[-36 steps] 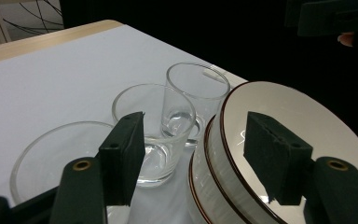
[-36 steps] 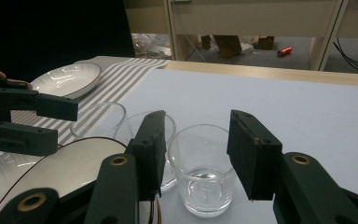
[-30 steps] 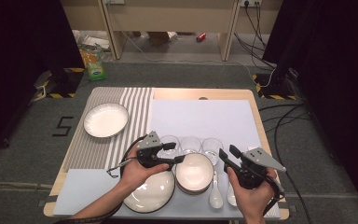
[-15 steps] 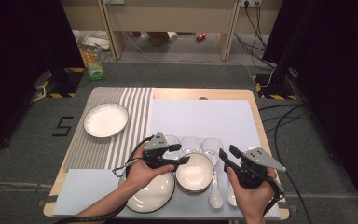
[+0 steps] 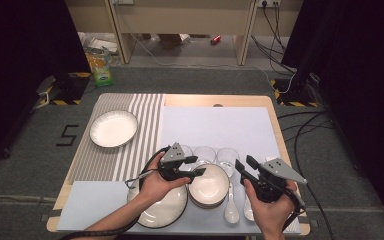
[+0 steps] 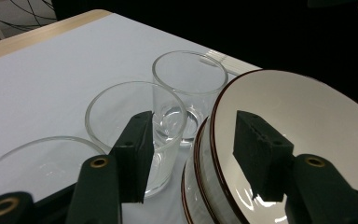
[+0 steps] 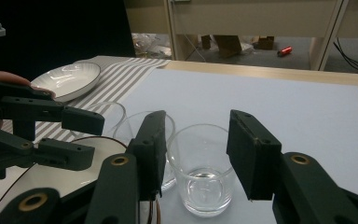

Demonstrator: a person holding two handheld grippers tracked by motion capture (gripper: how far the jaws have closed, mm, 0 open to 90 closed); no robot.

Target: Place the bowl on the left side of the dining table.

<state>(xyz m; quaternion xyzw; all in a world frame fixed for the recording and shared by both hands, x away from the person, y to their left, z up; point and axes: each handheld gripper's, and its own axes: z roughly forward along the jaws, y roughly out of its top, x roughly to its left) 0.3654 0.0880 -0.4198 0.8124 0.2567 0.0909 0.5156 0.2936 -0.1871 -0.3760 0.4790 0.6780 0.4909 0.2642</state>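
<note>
Two-handed work at a light wooden table [image 5: 220,100]. Carries a pale lilac rectangular mat [image 5: 215,127] across most of its top and a grey-and-white striped cloth placemat [image 5: 145,130] on the left side. Bears on that placemat a round white shallow plate [image 5: 113,128], well apart from everything else.

Nearer the front edge: a large white ceramic bowl [image 5: 167,210], partly covered by the left hand. Just beside it to the right, a stack of white bowls with thin brown rims [image 5: 209,184]. Behind the stack, a row of three clear drinking glasses [image 5: 227,155], close together. To the right of the stack, two white ceramic soup spoons [image 5: 231,210] lying side by side.

Left gripper [image 5: 199,165]: reaches over the near-left edge of the stack and straddles the top bowl's rim [image 6: 219,107], one jaw outside it by the middle glass, the other over the white inside. Has just been closing, with the rim between the jaws; pads not yet pressing, a gap visible on both sides in the left gripper view.

Right gripper [image 5: 245,163]: hovers right of the stack, above the spoons, jaws spread wide and empty, lined up with the right-hand glass [image 7: 203,186] farther ahead.
</note>
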